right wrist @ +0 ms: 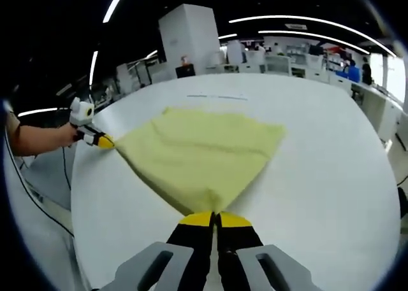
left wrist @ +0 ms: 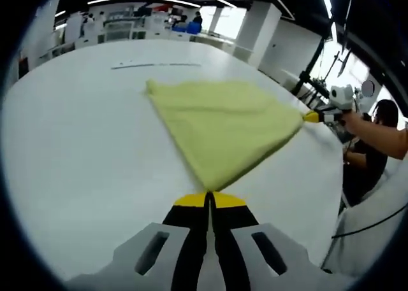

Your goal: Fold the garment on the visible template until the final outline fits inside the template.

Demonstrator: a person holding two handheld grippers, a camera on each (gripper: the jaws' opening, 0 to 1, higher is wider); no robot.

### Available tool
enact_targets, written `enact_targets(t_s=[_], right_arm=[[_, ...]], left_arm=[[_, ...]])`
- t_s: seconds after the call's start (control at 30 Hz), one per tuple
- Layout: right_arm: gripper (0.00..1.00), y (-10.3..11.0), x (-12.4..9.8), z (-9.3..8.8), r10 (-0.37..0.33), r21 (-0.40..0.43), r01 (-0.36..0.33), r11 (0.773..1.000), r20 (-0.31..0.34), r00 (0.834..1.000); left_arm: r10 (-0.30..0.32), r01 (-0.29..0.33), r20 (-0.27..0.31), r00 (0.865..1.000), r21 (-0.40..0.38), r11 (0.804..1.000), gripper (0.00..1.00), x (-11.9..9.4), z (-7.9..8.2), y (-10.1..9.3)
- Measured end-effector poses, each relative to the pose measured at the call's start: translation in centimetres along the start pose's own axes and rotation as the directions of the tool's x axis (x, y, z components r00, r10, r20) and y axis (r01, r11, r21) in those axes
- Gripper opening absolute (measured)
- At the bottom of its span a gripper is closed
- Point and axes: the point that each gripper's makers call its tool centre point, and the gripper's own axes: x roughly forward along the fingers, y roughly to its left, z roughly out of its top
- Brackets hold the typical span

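Yellow-green cloth, the garment, lies spread on the white counter in the middle of the left gripper view, and we hold it at two corners. Our left tool rises from the bottom centre of that view, its yellow-tipped jaws pressed together on the corner nearest the camera. At the right edge of the same view we see the right tool pinching the far corner, a hand behind it. In the right gripper view the right tool sits at the bottom centre, jaws closed on the near corner of the cloth, which fans out toward the upper middle. At the left of that frame the left tool grips its corner at the counter's edge.
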Motion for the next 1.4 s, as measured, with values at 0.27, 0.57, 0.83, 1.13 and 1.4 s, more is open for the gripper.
enact_targets(t_s=[0.27,0.57,0.83,1.13,1.4], right_arm=[[0.09,-0.1,-0.9,0.4,-0.015,0.020,0.014,1.000,0.030,0.999],[0.45,0.2,-2.5,1.3,-0.023,0.058,0.019,0.998,0.069,0.997],[0.56,1.1,-3.9,1.5,-0.018,0.064,0.013,0.998,0.078,0.997],[0.63,1.5,-5.8,1.7,-0.025,0.078,0.017,0.997,0.094,0.995],[0.70,2.2,-7.9,2.2,-0.030,0.076,0.023,0.997,0.102,0.994]], left_arm=[[0.009,-0.007,0.056,0.998,-0.039,0.999,0.10,-1.0,0.9,0.3],[-0.007,0.012,0.104,0.995,-0.051,0.999,0.39,-1.7,2.0,-0.8],[-0.014,0.020,0.150,0.989,-0.037,0.999,0.54,-3.0,3.5,-1.8],[-0.006,0.007,0.161,0.987,-0.008,1.000,0.63,-4.5,3.7,-2.7],[-0.010,0.012,0.158,0.987,-0.012,1.000,0.68,-5.7,3.4,-3.4]])
